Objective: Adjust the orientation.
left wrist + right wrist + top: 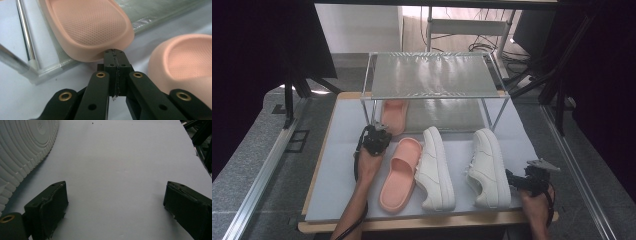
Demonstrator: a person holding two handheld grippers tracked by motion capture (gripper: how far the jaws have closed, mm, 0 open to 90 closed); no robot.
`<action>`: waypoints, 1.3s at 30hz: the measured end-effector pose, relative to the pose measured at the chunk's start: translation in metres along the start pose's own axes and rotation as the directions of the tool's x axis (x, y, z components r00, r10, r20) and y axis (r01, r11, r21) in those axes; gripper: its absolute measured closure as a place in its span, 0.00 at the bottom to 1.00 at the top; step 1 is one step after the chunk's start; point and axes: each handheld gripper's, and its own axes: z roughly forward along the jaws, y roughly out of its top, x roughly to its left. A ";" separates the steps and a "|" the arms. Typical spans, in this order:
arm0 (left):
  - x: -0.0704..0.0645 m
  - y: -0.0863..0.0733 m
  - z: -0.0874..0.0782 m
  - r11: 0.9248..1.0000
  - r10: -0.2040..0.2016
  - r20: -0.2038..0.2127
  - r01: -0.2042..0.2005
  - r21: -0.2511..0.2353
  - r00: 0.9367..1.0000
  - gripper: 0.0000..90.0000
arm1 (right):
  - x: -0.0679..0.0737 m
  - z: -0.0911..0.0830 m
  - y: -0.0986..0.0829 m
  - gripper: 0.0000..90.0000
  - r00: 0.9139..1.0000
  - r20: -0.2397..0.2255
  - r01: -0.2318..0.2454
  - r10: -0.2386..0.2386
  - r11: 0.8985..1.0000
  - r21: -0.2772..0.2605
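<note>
A pink slipper (393, 115) lies on the rack's lower shelf (447, 115) with its heel toward me. My left gripper (380, 130) is shut with nothing between its jaws. In the left gripper view its tips (114, 51) touch the heel rim of that slipper (90, 27). The second pink slipper (399, 175) (185, 60) lies on the white mat just to the right. Two white sneakers (434, 167) (487, 167) lie beside it. My right gripper (513, 177) (115, 192) is open over bare mat, right of the nearer sneaker's ribbed sole (22, 147).
A two-level metal rack with a silvery top shelf (432, 75) stands at the back of the white mat (337, 150). A chrome rack leg (25, 37) rises left of the left gripper. Dark stands and cables sit beyond the table.
</note>
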 end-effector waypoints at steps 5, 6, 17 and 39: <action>0.003 0.004 0.007 1.000 -0.001 -0.006 0.001 0.007 1.000 0.99 | 0.000 0.000 0.000 0.06 1.000 0.000 0.001 -0.001 1.000 -0.001; 0.004 0.005 0.008 1.000 -0.002 -0.005 0.002 0.007 1.000 0.99 | 0.000 0.000 0.000 0.06 1.000 0.000 0.000 0.000 1.000 0.000; 0.007 0.008 0.020 1.000 -0.029 -0.001 0.029 0.000 1.000 0.99 | 0.000 0.000 0.000 0.06 1.000 0.000 0.001 -0.001 1.000 -0.001; 0.004 -0.008 -0.030 0.998 -0.038 0.060 0.040 -0.039 0.997 0.87 | 0.000 0.000 0.000 0.06 1.000 -0.001 -0.001 0.001 1.000 -0.002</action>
